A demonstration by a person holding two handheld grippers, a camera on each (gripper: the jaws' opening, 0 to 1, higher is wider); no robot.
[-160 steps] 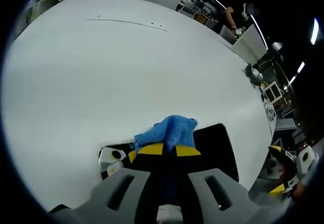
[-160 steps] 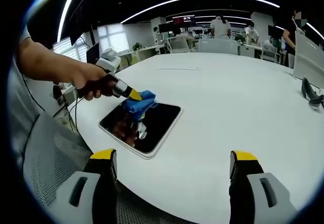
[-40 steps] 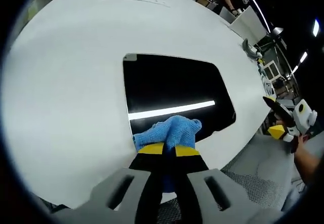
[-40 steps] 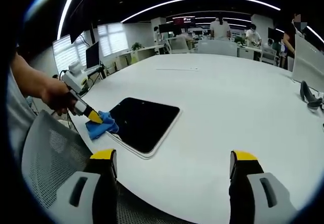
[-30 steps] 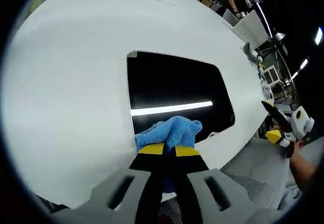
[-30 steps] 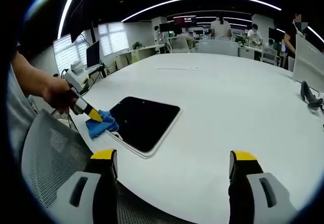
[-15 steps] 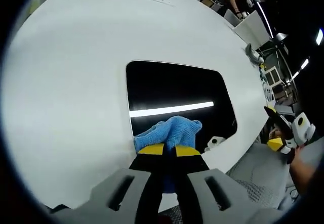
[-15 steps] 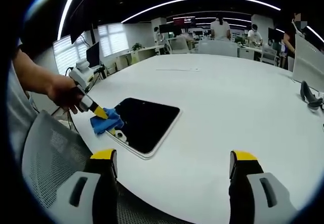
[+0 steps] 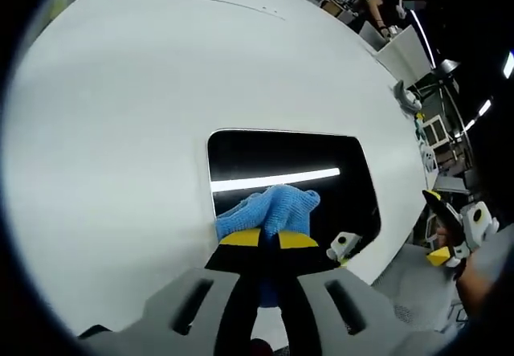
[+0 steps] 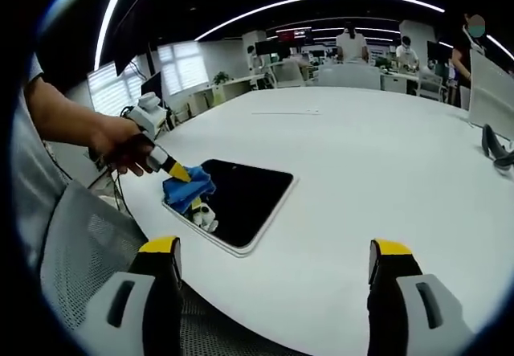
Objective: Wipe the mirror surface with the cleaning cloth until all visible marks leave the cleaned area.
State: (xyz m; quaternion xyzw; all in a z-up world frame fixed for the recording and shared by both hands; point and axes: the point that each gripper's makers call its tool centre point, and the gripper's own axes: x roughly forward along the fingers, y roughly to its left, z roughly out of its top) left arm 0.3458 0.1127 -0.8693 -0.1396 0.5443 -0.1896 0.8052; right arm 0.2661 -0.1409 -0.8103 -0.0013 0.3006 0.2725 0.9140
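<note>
Knobbly blue cloth (image 9: 271, 208) clenched in left hand-held gripper (image 9: 268, 239) on glossy rounded-rectangle mirror (image 9: 353, 187); right hand-held gripper (image 10: 273, 251) released

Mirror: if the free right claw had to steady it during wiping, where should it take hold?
Probably the bare corner of the mirror farthest from the cloth, coming in low from the table side. It lies flat, so only its thin edge offers purchase; the left claw occupies the near-left end.
</note>
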